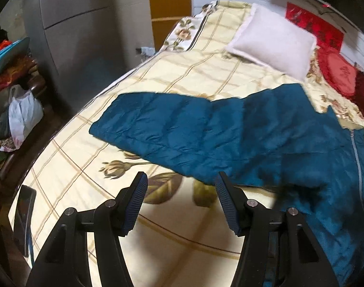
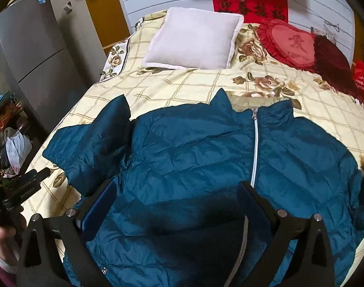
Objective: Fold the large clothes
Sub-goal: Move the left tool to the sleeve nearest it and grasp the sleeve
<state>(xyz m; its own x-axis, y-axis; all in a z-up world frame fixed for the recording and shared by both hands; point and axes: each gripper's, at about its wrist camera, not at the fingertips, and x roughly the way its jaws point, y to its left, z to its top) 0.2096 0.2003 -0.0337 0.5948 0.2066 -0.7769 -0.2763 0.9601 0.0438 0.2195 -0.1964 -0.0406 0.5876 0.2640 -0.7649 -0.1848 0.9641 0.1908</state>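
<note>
A teal quilted puffer jacket [image 2: 205, 157] with a silver zip lay front-up and spread flat on a cream, rose-printed checked bedspread [image 2: 172, 83], its collar toward a white square pillow [image 2: 193, 39] and a red heart-shaped cushion [image 2: 292, 45] at the head of the bed. The left gripper [image 1: 180, 198] hung over bare bedspread just beside the jacket's outstretched sleeve [image 1: 158, 122], jaws spread wide and holding nothing. The right gripper [image 2: 177, 203] hovered above the jacket's lower front, jaws likewise parted and empty, beside the zip.
</note>
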